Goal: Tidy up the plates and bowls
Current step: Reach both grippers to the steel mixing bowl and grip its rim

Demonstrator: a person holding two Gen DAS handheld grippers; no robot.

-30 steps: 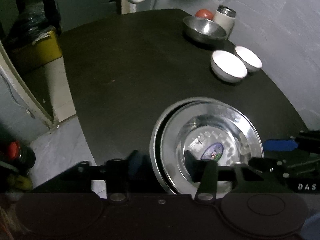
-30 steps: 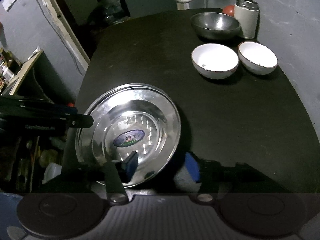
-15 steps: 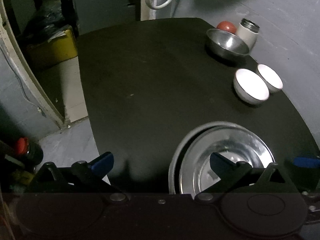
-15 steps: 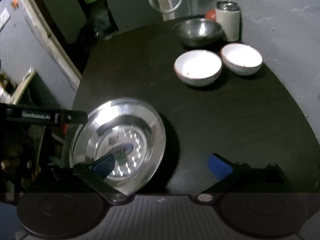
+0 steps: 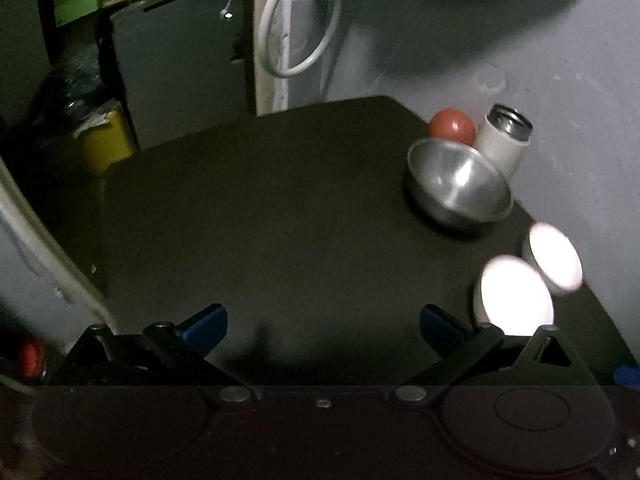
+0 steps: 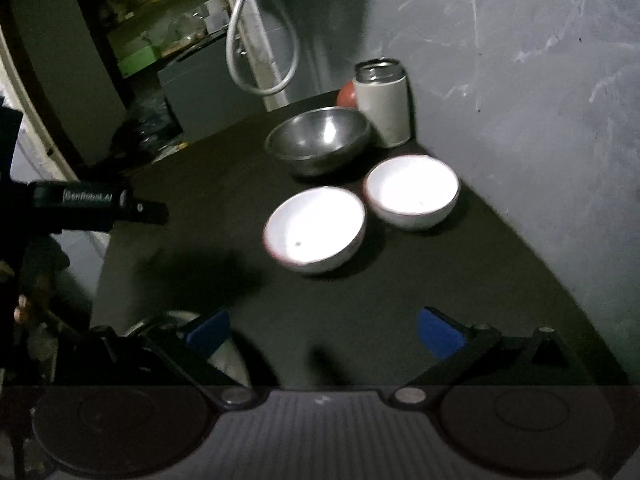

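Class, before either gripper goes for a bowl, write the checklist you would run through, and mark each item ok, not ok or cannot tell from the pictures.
1. Left gripper open and empty: ok.
2. Right gripper open and empty: ok.
3. Both white bowls upright and empty, the nearer bowl and the farther bowl: ok.
4. Gap between the two white bowls for a finger: cannot tell, their rims look almost touching.
5. Steel bowl upright and empty: ok.
6. Stacked steel plates fully on the table: cannot tell, only an edge shows behind the left finger.
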